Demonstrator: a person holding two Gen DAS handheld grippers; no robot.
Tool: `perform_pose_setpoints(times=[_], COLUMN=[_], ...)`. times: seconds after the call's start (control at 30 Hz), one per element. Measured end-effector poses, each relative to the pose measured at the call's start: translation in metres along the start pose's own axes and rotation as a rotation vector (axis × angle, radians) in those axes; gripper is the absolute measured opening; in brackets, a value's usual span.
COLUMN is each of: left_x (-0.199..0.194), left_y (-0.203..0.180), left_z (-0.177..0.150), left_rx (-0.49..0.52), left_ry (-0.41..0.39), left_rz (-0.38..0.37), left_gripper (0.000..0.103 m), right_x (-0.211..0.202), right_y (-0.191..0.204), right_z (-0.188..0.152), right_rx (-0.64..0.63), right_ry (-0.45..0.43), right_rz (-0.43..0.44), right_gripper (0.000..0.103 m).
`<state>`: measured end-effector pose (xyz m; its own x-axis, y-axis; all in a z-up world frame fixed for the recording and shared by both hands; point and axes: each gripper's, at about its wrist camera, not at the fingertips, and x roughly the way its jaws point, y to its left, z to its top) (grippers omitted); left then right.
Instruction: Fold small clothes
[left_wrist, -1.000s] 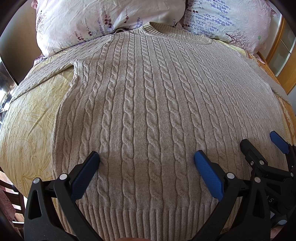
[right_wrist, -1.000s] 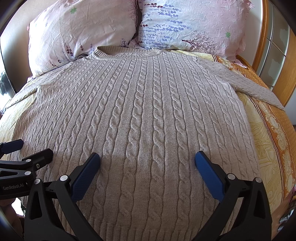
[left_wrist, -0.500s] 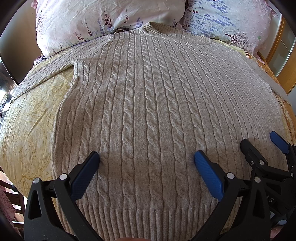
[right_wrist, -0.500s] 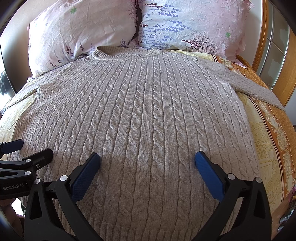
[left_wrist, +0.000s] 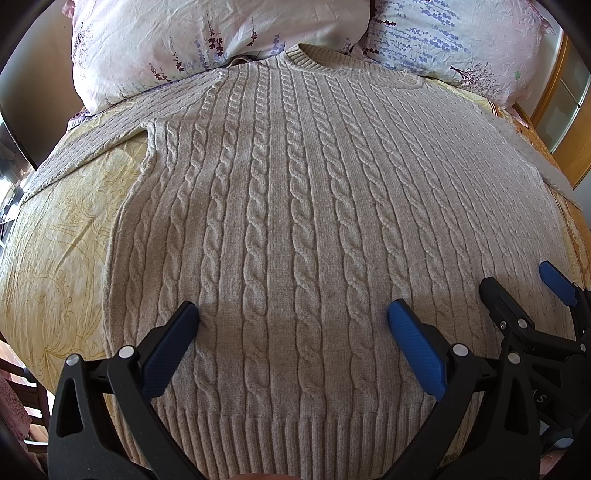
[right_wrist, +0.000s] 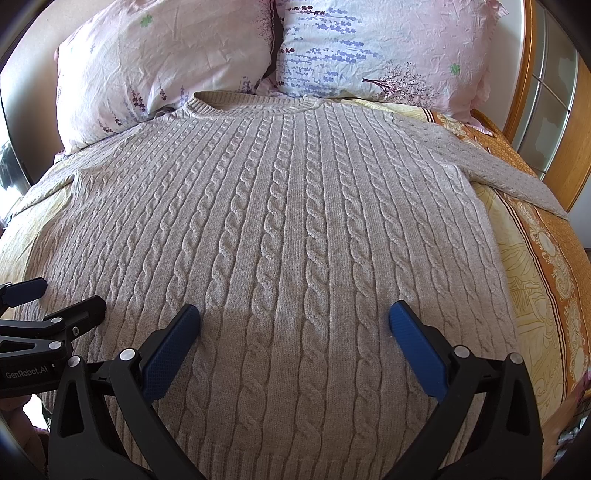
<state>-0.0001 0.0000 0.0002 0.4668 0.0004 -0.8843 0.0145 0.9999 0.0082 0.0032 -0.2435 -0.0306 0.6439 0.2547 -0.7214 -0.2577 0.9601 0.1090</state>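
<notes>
Beige sweater (left_wrist: 295, 221) flat | collar toward pillows (right_wrist: 369, 48) | both grippers spread

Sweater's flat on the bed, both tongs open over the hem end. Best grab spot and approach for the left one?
Probably the lower left corner of the sweater, where the ribbed hem meets the side edge. That edge lies free on the yellow bedspread, so one finger could slide under it. Come in from the left side, low and flat. The left tongs now sit mid-panel, where there is only flat knit to pinch.
</notes>
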Motion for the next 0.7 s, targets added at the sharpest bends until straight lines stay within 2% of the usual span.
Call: perform_pose_setpoints(times=[0.5,0.7], left_x=[0.0004,-0.0014], left_y=[-0.0002,-0.0008], left_z=[0.0019,-0.0006], left_rx=[0.009,0.018], left_ry=[0.016,-0.013], left_rz=[0.000,-0.002], left_gripper=[0.101,0.101], right_x=[0.0071,0.0058], right_y=[0.0024,-0.0004], right_z=[0.0015,0.0040], right_rx=[-0.049,-0.085], right_ry=[0.076,0.082], right_rz=[0.027,0.061], right_gripper=[0.102,0.102])
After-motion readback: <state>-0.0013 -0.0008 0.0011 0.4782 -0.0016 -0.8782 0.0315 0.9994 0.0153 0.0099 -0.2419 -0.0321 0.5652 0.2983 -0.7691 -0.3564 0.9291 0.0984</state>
